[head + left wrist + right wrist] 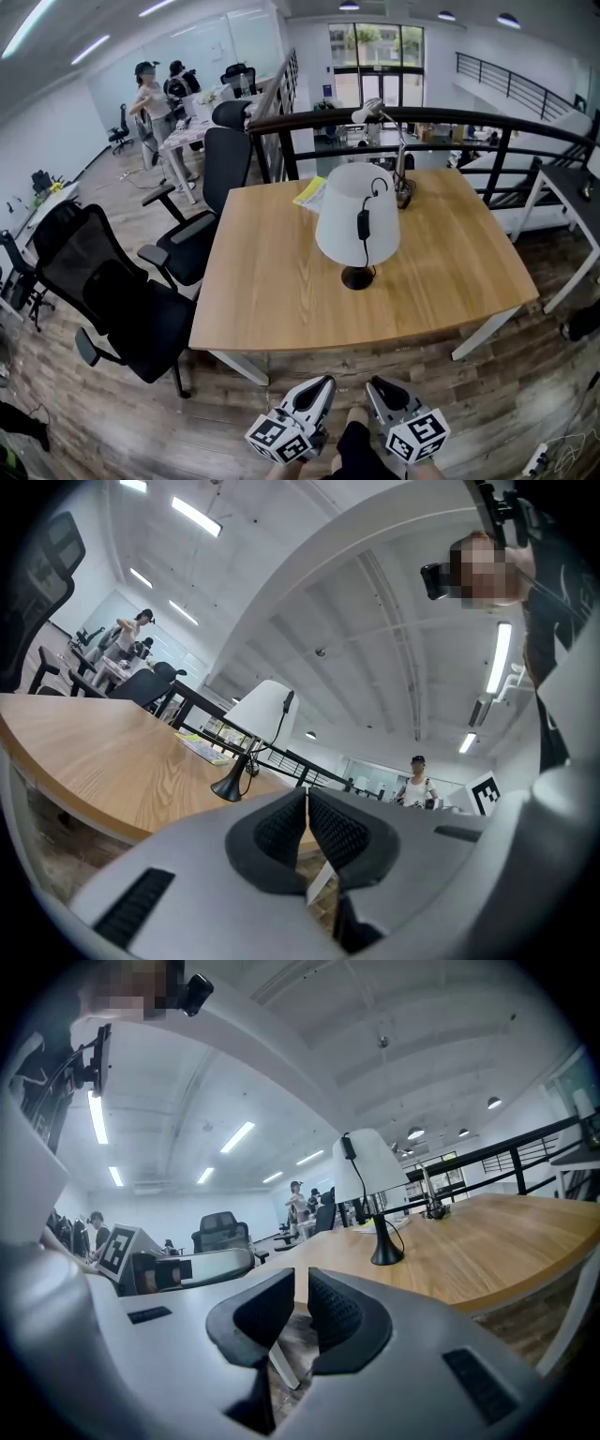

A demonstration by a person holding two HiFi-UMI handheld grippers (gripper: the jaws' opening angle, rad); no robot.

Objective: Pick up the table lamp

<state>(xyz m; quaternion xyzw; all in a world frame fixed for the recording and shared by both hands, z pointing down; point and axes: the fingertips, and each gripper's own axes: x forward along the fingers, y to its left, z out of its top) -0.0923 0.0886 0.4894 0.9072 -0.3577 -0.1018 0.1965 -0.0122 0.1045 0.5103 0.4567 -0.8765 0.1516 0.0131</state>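
Note:
The table lamp (pixel 357 220) stands on the wooden table (pixel 272 281), a little right of its middle. It has a white shade, a round black base and a black cord with a switch hanging down the shade. Both grippers hover in front of the table's near edge, short of the lamp. My left gripper (pixel 324 381) is shut with nothing in it, and so is my right gripper (pixel 373 383). In the left gripper view the lamp (pixel 261 710) rises beyond the closed jaws (pixel 307 799). The right gripper view shows the lamp (pixel 370 1168) to the right of the closed jaws (pixel 301 1283).
Black office chairs (pixel 131 305) stand along the table's left side. A yellow paper (pixel 310 193) and a silver desk lamp (pixel 401 155) sit at the table's far edge, before a black railing (pixel 441 117). Another desk (pixel 574 192) is to the right. People stand at the back left.

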